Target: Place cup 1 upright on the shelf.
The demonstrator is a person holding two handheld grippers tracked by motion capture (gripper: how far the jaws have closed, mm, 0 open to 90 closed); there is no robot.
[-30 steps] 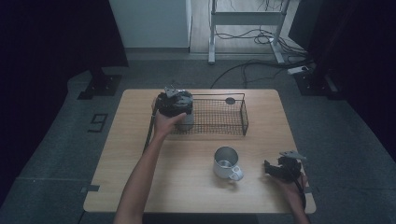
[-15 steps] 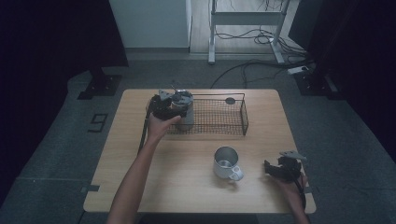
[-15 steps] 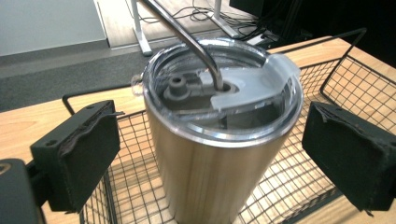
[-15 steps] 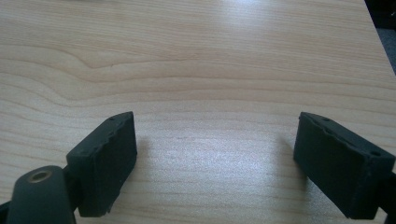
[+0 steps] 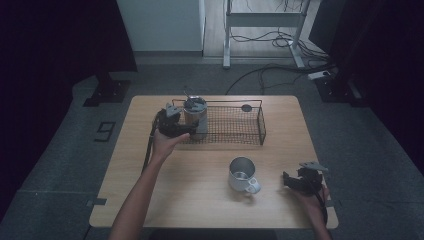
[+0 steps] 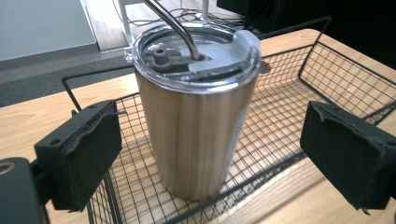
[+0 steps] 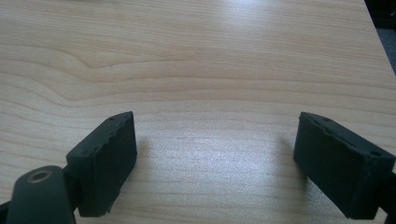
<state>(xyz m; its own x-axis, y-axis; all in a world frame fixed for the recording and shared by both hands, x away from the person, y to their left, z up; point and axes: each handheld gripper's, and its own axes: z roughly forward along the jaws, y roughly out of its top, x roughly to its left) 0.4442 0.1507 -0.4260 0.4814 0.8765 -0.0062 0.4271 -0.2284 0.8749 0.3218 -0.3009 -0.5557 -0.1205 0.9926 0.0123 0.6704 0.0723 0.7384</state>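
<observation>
Two black jaws of the left gripper (image 6: 205, 154) stood wide apart, one on each side of the steel tumbler (image 6: 198, 112) and touching neither wall. In the high view that left gripper (image 5: 172, 122) sat at about nine o'clock of the tumbler (image 5: 195, 116); a second earlier it had covered the cup from above, and since then it had slid sideways off it toward the left end of the wire basket (image 5: 252, 131). With the jaws parted and the cup standing alone, I judge the tumbler had just been set down and let go, so the placing step looked finished and the hand was backing away.

That tumbler stood upright on the mesh floor in the basket's left end, at roughly eleven o'clock on the table (image 5: 150, 200). Its body was brushed metal, slightly tapered toward the base, capped by a clear plastic lid (image 6: 196, 56) with a grey stopper, and a bent metal straw (image 6: 175, 25) rose through the lid.

Farther out, the right gripper (image 5: 300, 181) rested near the table's four o'clock corner, its jaws apart over bare wood with nothing between them. A metal mug (image 5: 242, 174) with a handle stood just to its nine o'clock, outside the basket and untouched, likely the next thing to go in.
</observation>
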